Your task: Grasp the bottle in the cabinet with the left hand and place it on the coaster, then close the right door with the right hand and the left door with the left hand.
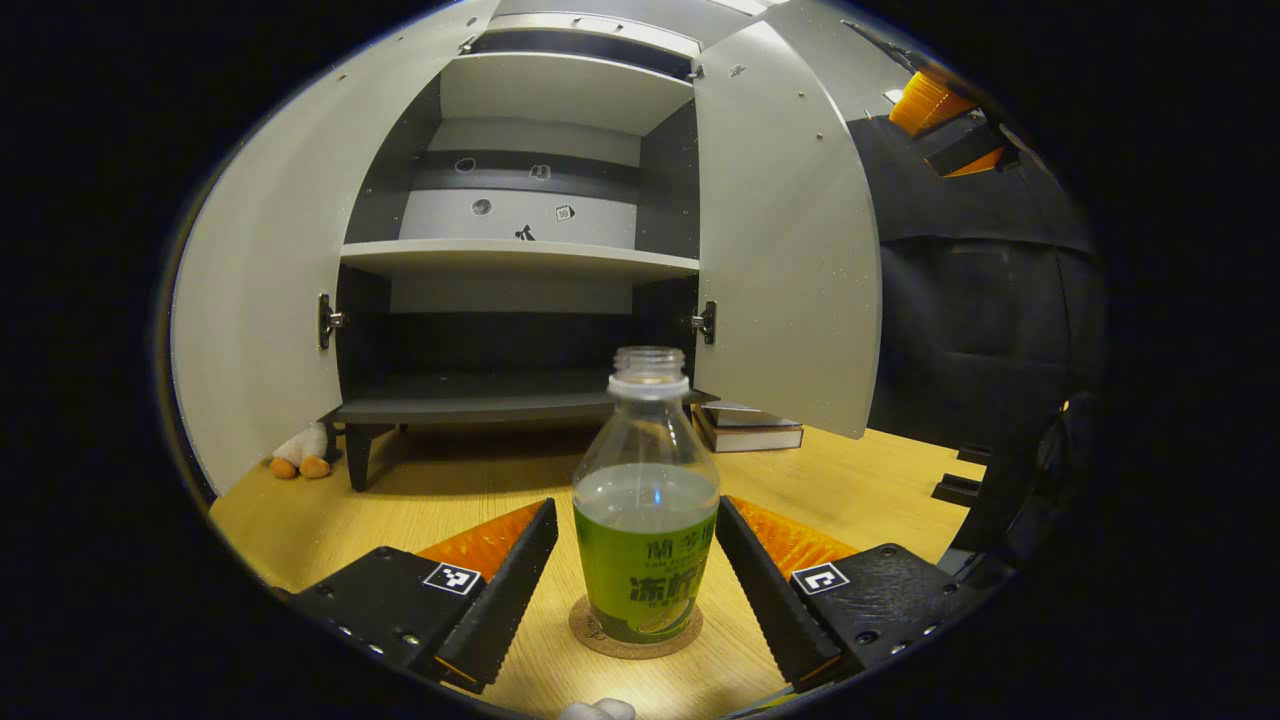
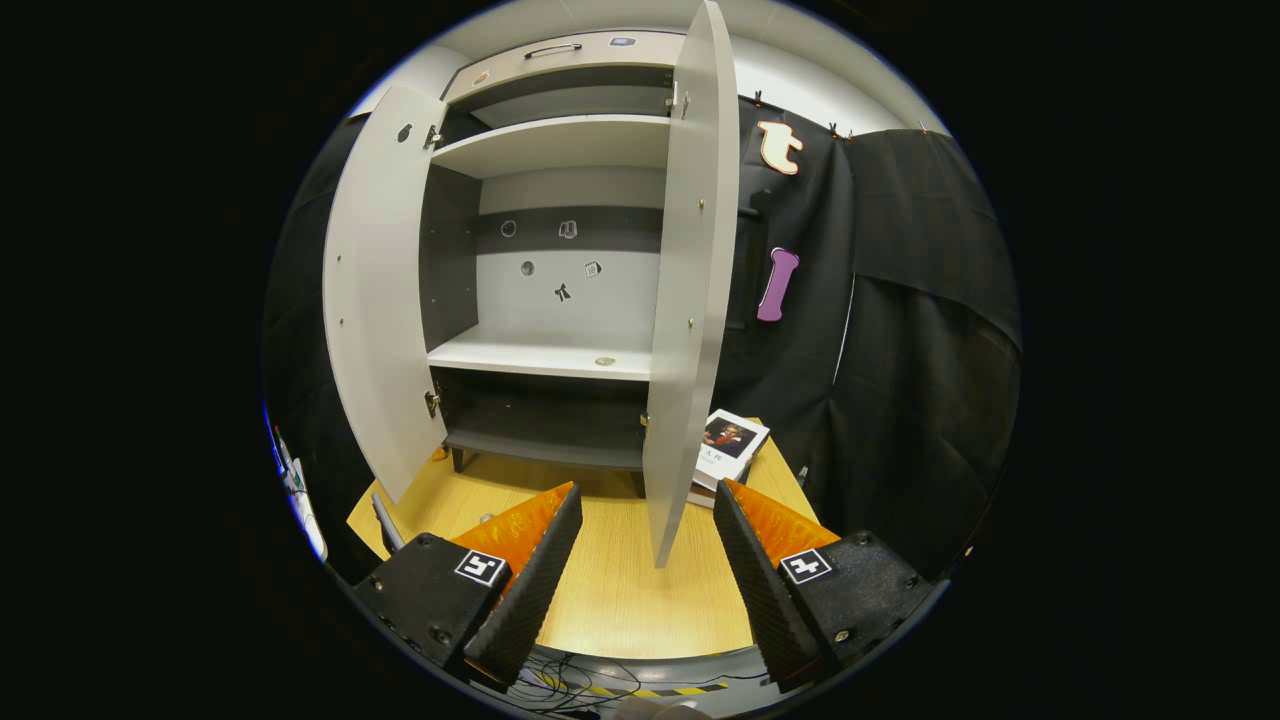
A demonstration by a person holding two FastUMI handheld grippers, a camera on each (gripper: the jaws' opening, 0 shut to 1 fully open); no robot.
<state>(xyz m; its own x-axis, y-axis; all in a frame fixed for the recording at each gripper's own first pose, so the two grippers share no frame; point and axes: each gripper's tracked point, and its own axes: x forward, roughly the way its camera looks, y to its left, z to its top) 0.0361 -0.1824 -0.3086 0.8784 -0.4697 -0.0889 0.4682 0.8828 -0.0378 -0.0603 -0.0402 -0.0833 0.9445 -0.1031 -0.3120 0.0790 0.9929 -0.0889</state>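
Both doors hang open. Bottle [image 1: 645, 520] stands upright on coaster [image 1: 590, 625], left gripper [image 1: 637, 560] spread wide around it, not touching. Right gripper [image 2: 648, 560] wide open, empty, right door [image 2: 685, 300] edge-on straight ahead.

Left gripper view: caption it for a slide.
Bottle stands on the coaster between the open left gripper; both cabinet doors open.
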